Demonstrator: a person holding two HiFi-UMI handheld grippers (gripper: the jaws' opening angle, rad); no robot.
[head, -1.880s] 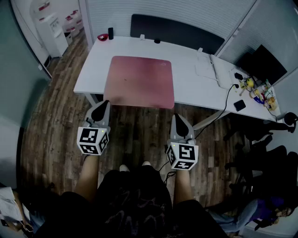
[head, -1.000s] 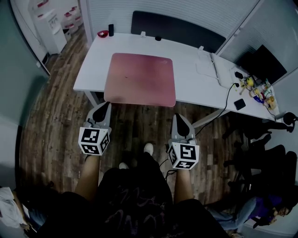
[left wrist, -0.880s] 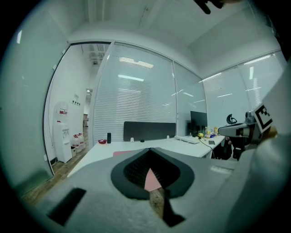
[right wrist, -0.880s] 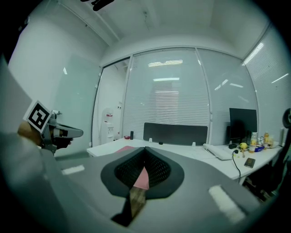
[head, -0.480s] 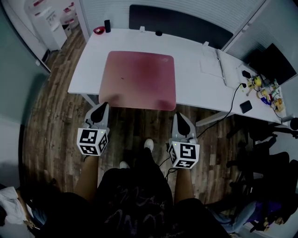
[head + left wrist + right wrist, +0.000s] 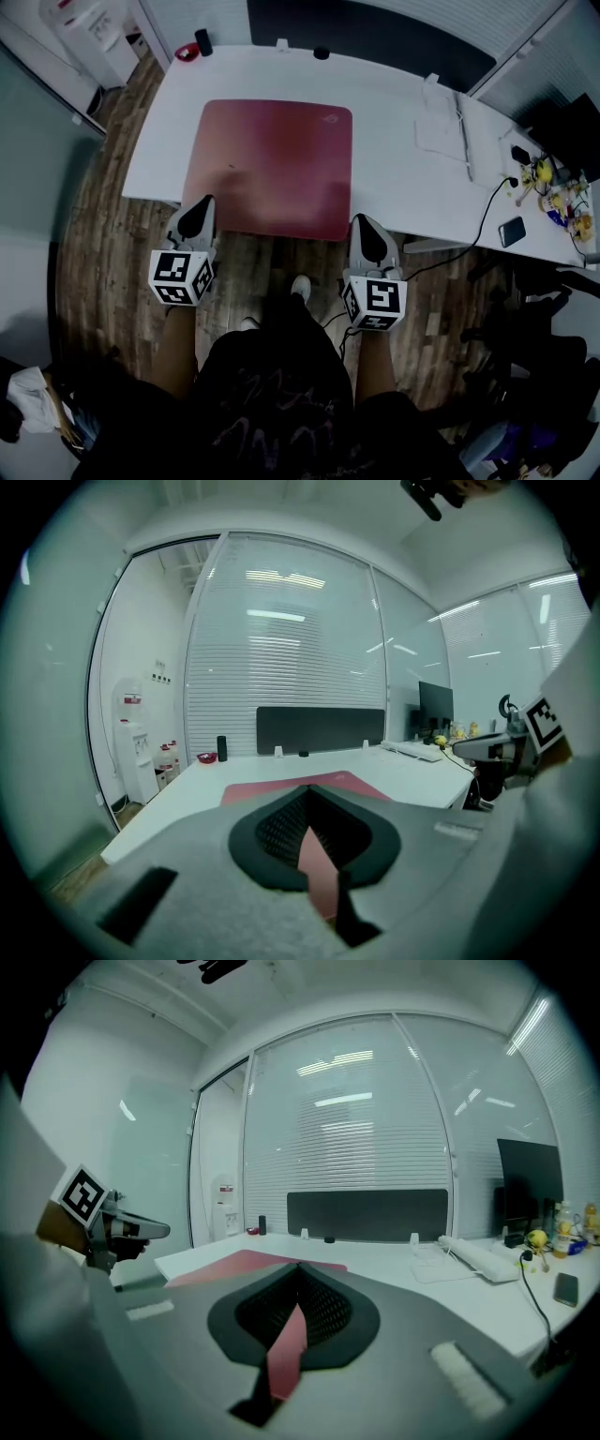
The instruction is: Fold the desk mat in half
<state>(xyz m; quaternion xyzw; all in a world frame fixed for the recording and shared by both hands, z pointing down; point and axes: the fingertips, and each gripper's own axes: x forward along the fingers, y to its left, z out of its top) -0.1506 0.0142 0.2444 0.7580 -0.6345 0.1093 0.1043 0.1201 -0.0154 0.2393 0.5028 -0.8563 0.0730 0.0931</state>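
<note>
The pink desk mat (image 6: 272,159) lies flat and unfolded on the white desk (image 6: 394,187). My left gripper (image 6: 199,214) has its tip over the mat's near edge, close to the front left corner. The tip of my right gripper (image 6: 364,230) sits just outside the front right corner. Both are shut with nothing held. In the left gripper view the mat (image 6: 253,791) stretches ahead of the left gripper (image 6: 307,794), and a pink sliver shows through its slit. The right gripper view shows the mat (image 6: 234,1265) ahead and left of the right gripper (image 6: 298,1283).
A white keyboard and pad (image 6: 441,127) lie right of the mat. A black cable (image 6: 487,211), a phone (image 6: 513,231) and small toys (image 6: 558,192) lie further right. A red bowl (image 6: 183,52) and black cylinder (image 6: 202,40) stand at the far left corner. Dark chairs (image 6: 553,300) stand at the right.
The person has stepped up to the desk. Both grippers, earlier over the floor short of the desk, have come forward to the mat's near edge. They stay shut.
</note>
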